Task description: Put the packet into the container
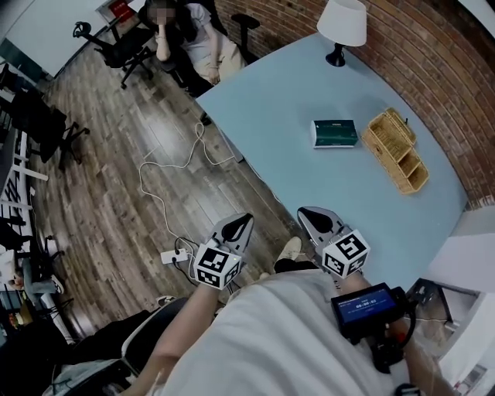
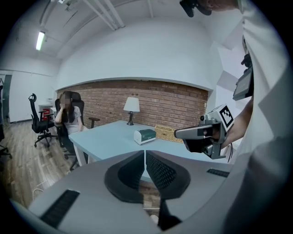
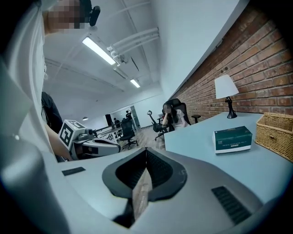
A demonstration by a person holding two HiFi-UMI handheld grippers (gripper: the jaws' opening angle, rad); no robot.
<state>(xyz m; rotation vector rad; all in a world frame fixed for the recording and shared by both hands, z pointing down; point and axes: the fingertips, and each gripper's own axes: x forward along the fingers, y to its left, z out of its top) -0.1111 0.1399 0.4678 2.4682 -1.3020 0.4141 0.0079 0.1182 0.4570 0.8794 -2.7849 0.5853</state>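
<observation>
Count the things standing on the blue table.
3: a lamp at the far end, a green box in the middle, a wicker basket beside it. The table's near edge is partly hidden.

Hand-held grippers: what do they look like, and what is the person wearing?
The left hand-held gripper and right hand-held gripper are pale grey with black ribbed jaws; each carries a white cube with black square markers. A black blue-lit screen unit rides behind the right one. The person wears a light top.

One packet (image 1: 334,132); one container (image 1: 396,149); one lamp (image 1: 342,27)
</observation>
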